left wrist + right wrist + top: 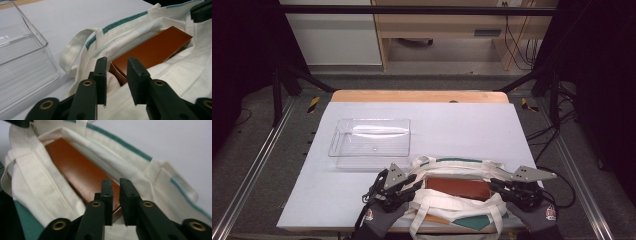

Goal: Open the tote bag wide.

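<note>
A clear plastic bin sits on the bench beyond and to the left of the left gripper, apart from the bag and with nothing in it; it looks like a receiving place for whatever comes out of the bag.

The left gripper hovers at the left end of the cream tote bag, which lies flat at the near edge of the bench with its mouth pulled wide. In the left gripper view its jaws stand a little apart, with a clear gap and no cloth pressed between them; the bag's rim lies just under the tips. The reddish-brown box rests inside the bag, directly ahead of those jaws, its near corner almost between them.

The right gripper hangs at the bag's right end, facing the left one across the opening. Its jaws are nearly together, a narrow slit showing between them, and nothing is pinched. The box lies just ahead of and below its tips.

With one gripper at each end, the pair seems placed to keep the mouth spread so the box can be reached.
</note>
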Action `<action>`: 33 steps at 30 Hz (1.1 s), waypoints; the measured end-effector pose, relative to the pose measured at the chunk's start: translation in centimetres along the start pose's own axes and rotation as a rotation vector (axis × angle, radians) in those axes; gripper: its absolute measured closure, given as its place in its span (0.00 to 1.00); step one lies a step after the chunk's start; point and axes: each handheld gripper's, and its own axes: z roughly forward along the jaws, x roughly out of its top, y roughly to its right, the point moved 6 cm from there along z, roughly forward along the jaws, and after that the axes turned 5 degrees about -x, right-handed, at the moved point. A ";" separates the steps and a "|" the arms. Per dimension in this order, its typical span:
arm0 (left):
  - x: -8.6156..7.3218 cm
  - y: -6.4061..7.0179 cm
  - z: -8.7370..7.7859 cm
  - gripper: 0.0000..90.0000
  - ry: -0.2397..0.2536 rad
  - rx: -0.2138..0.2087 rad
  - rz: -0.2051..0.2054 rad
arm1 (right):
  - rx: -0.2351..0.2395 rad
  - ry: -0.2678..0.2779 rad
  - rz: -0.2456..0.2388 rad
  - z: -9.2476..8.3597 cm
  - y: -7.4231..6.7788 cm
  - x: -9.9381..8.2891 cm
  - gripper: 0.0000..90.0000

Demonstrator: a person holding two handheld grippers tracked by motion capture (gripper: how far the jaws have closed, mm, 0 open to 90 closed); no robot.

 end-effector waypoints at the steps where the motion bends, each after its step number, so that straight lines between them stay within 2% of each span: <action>1: 0.0 0.1 0.1 0.80 -0.002 -0.002 0.005 | 0.010 -0.014 0.000 0.1 0.0 -0.3 0.96; 3: 0.0 0.4 0.5 0.83 -0.014 -0.006 0.017 | 0.015 -0.045 0.006 0.2 0.1 -0.8 1.00; 9: -0.9 0.8 2.1 0.87 -0.081 0.002 0.013 | 0.046 -0.101 0.005 0.0 0.0 -2.3 1.00; 15: -2.8 1.2 1.9 0.88 -0.129 -0.028 0.004 | 0.072 -0.166 -0.004 0.6 -0.4 -3.8 1.00; 20: -4.3 2.1 2.1 0.89 -0.181 -0.017 0.023 | 0.079 -0.186 -0.011 0.5 -0.4 -4.1 1.00; 23: -4.6 2.2 2.2 0.90 -0.199 -0.015 0.014 | 0.088 -0.209 -0.012 0.6 -0.5 -4.3 1.00; 25: -4.8 2.3 2.4 0.90 -0.214 -0.006 0.013 | 0.072 -0.232 -0.030 0.8 -0.6 -4.4 1.00; 29: -5.3 2.5 2.9 0.92 -0.220 0.012 0.036 | 0.065 -0.259 -0.032 1.1 -0.6 -4.5 1.00; 33: -5.1 2.3 2.8 0.92 -0.208 -0.008 0.019 | 0.064 -0.269 -0.022 1.1 -0.6 -4.5 1.00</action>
